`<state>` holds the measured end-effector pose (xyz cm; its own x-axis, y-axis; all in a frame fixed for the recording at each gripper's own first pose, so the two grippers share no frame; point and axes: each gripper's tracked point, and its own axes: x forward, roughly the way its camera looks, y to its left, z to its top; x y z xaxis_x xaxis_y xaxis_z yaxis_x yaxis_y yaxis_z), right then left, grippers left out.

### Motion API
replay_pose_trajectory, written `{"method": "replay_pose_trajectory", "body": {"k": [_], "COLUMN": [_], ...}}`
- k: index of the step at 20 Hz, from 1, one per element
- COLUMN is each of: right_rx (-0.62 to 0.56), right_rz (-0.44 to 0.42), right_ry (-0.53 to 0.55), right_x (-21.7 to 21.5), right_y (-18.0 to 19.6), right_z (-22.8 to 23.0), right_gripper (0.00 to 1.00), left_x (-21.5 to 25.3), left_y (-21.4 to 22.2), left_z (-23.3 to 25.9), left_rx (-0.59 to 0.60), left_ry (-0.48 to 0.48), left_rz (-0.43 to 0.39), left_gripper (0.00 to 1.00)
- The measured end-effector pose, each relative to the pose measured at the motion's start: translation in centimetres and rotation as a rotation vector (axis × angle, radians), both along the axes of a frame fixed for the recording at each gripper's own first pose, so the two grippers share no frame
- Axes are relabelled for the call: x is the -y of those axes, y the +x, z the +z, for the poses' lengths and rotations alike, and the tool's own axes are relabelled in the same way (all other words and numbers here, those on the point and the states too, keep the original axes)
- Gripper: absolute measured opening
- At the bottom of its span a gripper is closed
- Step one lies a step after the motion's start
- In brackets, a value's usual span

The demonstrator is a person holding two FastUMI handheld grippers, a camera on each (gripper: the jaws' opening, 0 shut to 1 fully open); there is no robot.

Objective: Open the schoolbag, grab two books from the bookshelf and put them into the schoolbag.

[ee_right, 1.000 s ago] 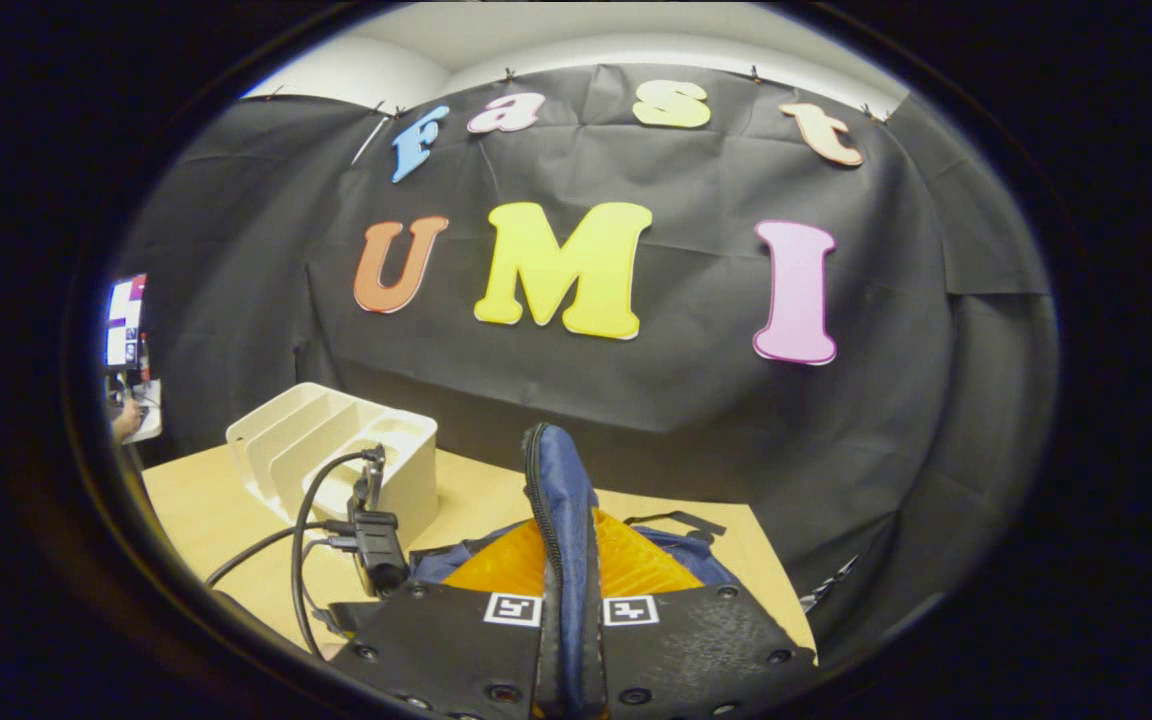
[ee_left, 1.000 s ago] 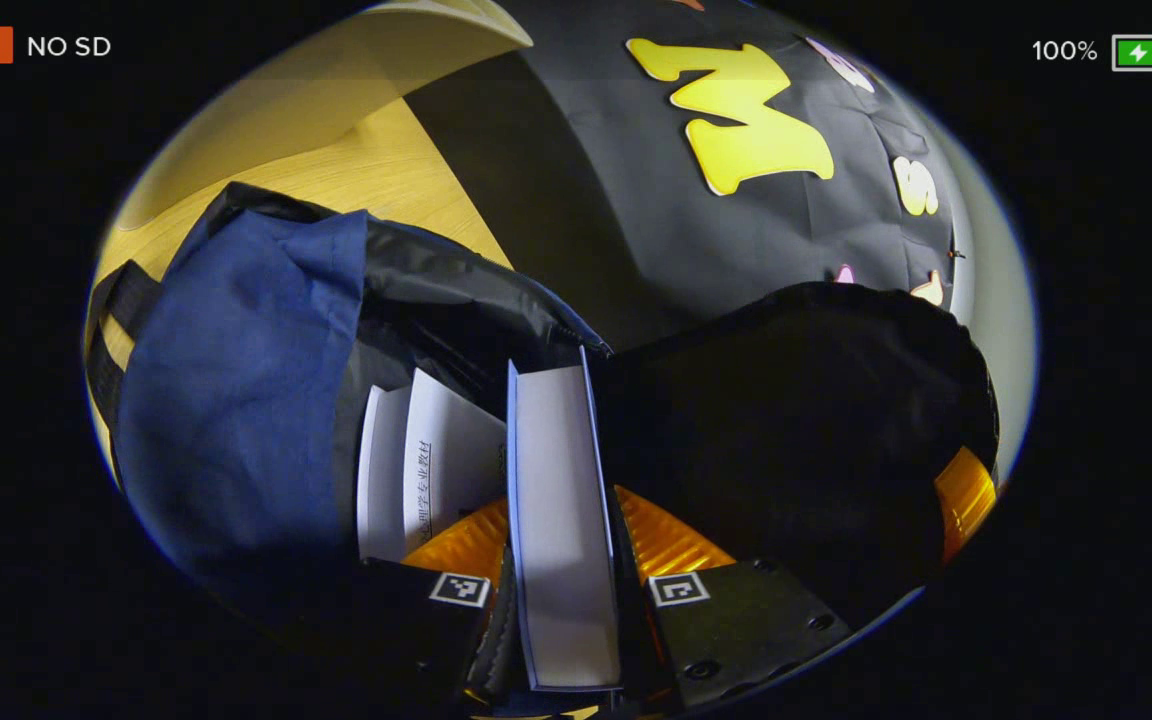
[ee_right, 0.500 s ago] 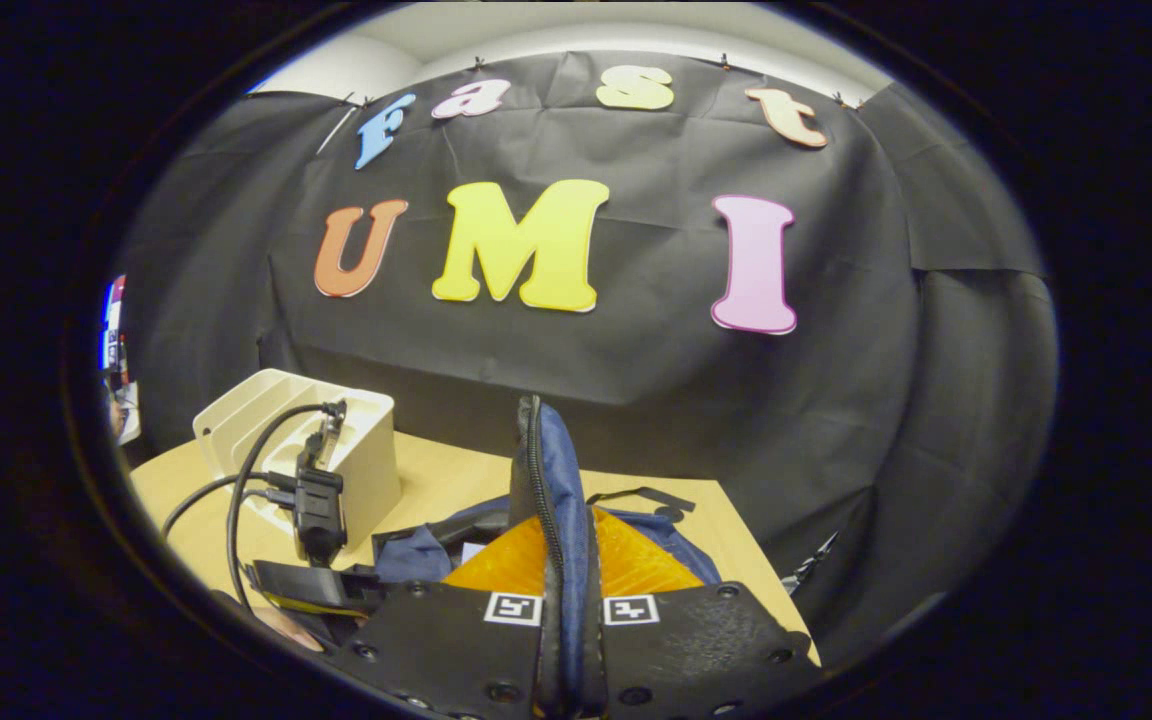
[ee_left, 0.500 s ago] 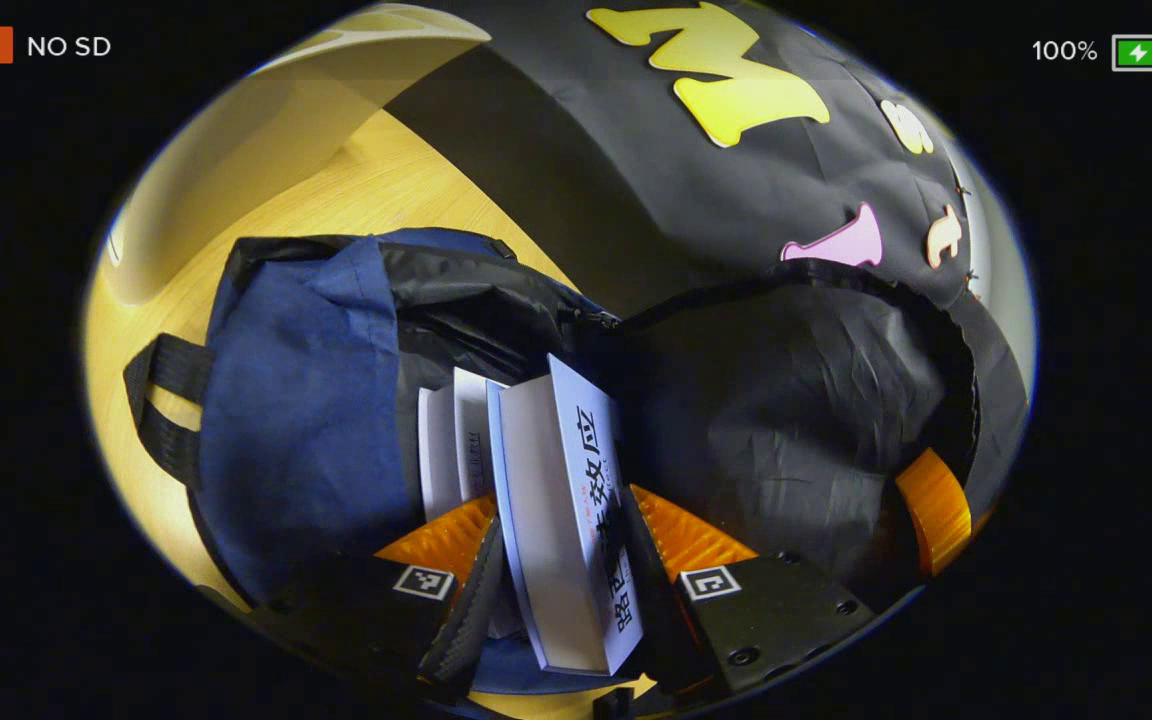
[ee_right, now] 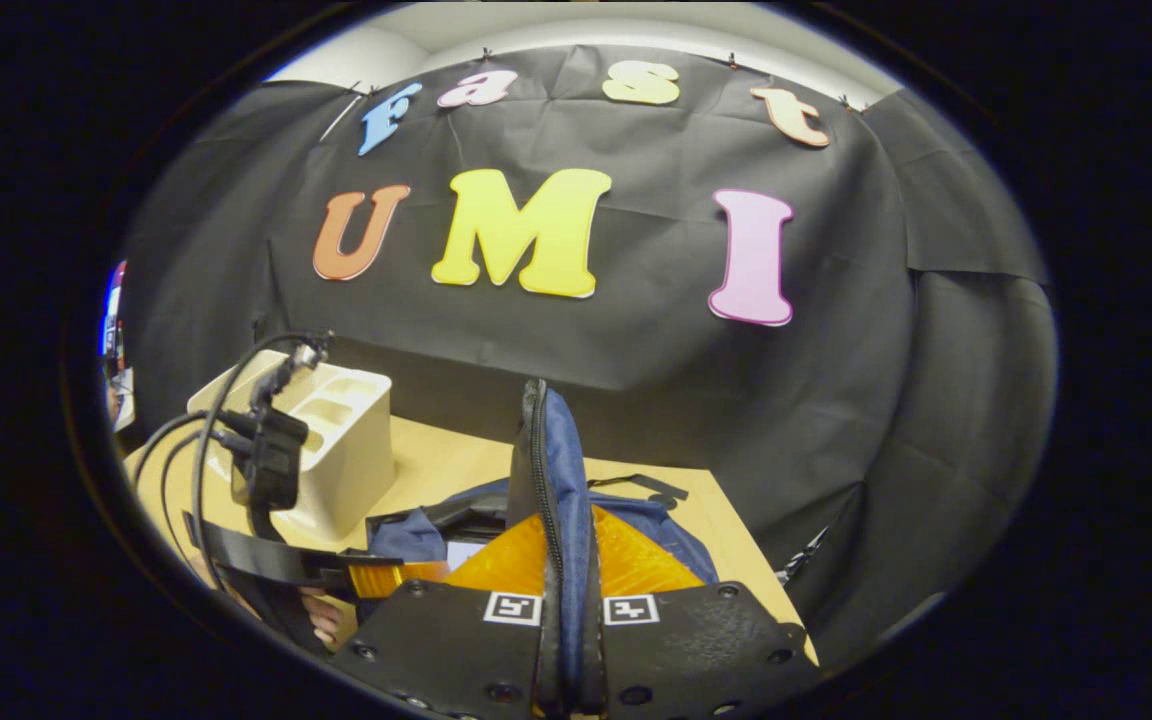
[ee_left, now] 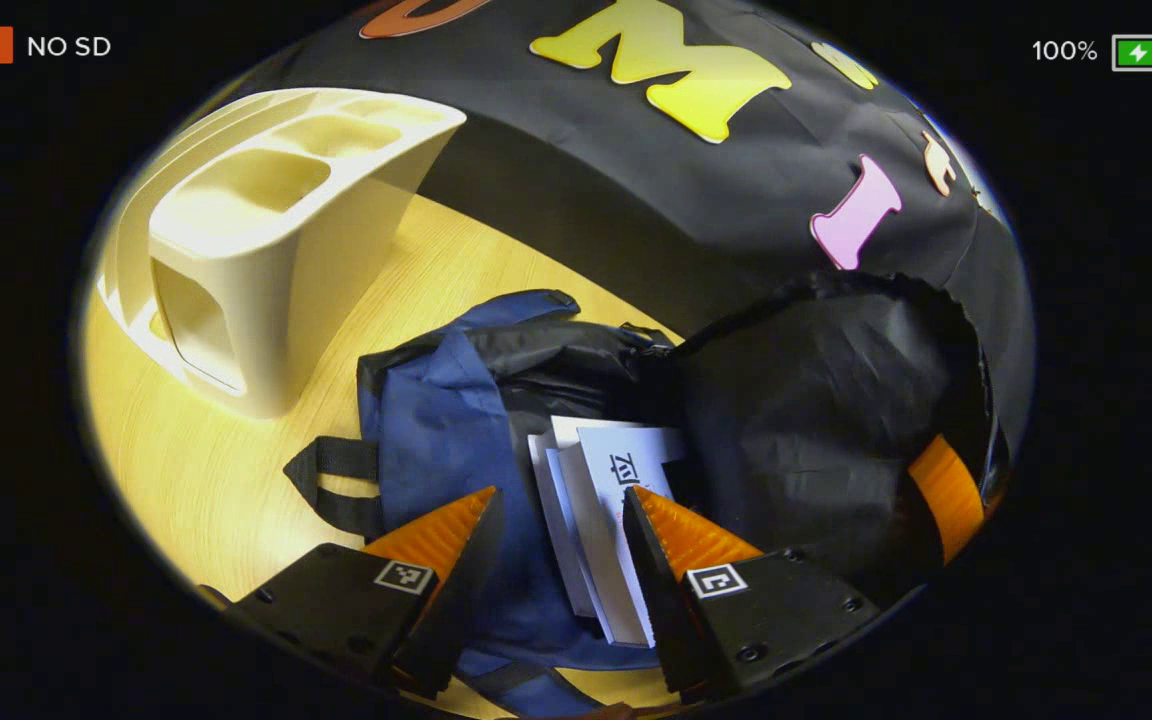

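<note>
The blue schoolbag (ee_left: 431,420) lies open on the wooden table, and two white books (ee_left: 604,490) rest side by side inside it. My left gripper (ee_left: 561,497) hovers open just above the books, its orange fingers (ee_left: 441,525) apart and touching nothing. My right gripper (ee_right: 564,520) is shut on the bag's flap (ee_right: 558,460), holding that blue zippered edge upright. In the left gripper view the raised flap's black lining (ee_left: 816,400) stands to the right, with one orange finger of the right gripper (ee_left: 946,490) at its edge.
The cream bookshelf (ee_left: 266,230) stands on the table (ee_left: 186,450) left of the bag, its slots bare. In the right gripper view the left gripper's body and cables (ee_right: 266,465) hang in front of the bookshelf (ee_right: 341,440). The bag's black strap (ee_left: 331,485) lies on the tabletop.
My left gripper let go of the second book and opened, then drew back and up. The book now lies in the bag beside the first. My right gripper still holds the flap.
</note>
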<state>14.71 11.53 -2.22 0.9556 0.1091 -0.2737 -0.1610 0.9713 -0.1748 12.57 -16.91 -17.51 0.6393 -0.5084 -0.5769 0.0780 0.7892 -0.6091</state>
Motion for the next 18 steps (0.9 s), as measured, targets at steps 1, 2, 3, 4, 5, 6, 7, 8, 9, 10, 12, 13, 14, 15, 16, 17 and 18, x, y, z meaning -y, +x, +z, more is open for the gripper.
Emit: {"method": "replay_pose_trajectory", "body": {"k": [1, 2, 3, 4, 5, 6, 7, 8, 9, 10, 12, 13, 14, 15, 16, 17, 18], "right_rx": [0.0, 0.0, -0.001, -0.002, -0.002, -0.003, -0.004, -0.004, -0.005, -0.006, -0.007, -0.01, -0.015, -0.016, -0.005, 0.007, 0.015], "right_rz": [-0.002, -0.006, -0.012, -0.015, -0.018, -0.021, -0.026, -0.03, -0.033, -0.039, -0.055, -0.062, -0.072, -0.089, -0.104, -0.114, -0.125], "right_ry": [-0.001, -0.002, -0.002, -0.001, -0.003, -0.008, -0.012, -0.012, -0.012, -0.011, -0.008, -0.005, -0.001, -0.002, -0.003, -0.003, -0.001], "right_x": [0.0, 0.1, 0.1, 0.2, 0.2, 0.3, 0.3, 0.4, 0.5, 0.6, 1.0, 1.1, 1.2, 1.6, 1.9, 2.0, 2.2], "right_y": [-0.1, -0.1, -0.2, -0.3, -0.4, -0.6, -0.8, -1.1, -1.4, -1.7, -2.4, -2.8, -3.2, -3.7, -4.2, -4.7, -5.4], "right_z": [-0.1, -0.1, -0.1, -0.1, -0.2, -0.3, -0.4, -0.5, -0.6, -0.6, -0.8, -0.9, -1.1, -1.0, -0.7, -0.2, -0.2], "right_gripper": [0.08, 0.08, 0.08, 0.08, 0.08, 0.08, 0.08, 0.08, 0.08, 0.09, 0.08, 0.1, 0.09, 0.09, 0.12, 0.13, 0.13], "left_x": [-0.1, -0.4, -0.8, -1.3, -1.8, -2.2, -2.3, -2.8, -3.5, -4.4, -6.4, -7.3, -8.2, -9.0, -9.6, -10.3, -11.0], "left_y": [-0.5, -0.8, -0.9, -0.9, -1.1, -1.4, -1.8, -2.1, -2.3, -2.4, -3.1, -3.6, -4.2, -4.7, -5.2, -5.6, -6.3], "left_z": [0.1, 0.2, 0.5, 0.8, 0.9, 1.3, 1.7, 2.0, 2.0, 2.1, 2.3, 2.7, 3.1, 3.6, 4.5, 5.4, 6.7], "left_rx": [0.005, 0.011, 0.026, 0.049, 0.066, 0.075, 0.078, 0.084, 0.094, 0.106, 0.134, 0.154, 0.176, 0.202, 0.232, 0.266, 0.311], "left_ry": [-0.003, 0.001, 0.009, 0.028, 0.043, 0.041, 0.033, 0.031, 0.043, 0.064, 0.119, 0.143, 0.171, 0.195, 0.22, 0.241, 0.253], "left_rz": [-0.007, -0.008, -0.006, -0.004, 0.001, 0.001, 0.0, 0.003, 0.014, 0.027, 0.054, 0.06, 0.068, 0.071, 0.075, 0.081, 0.086], "left_gripper": [0.78, 0.79, 0.79, 0.79, 0.79, 0.79, 0.79, 0.8, 0.8, 0.8, 0.8, 0.8, 0.8, 0.8, 0.8, 0.8, 0.8]}}
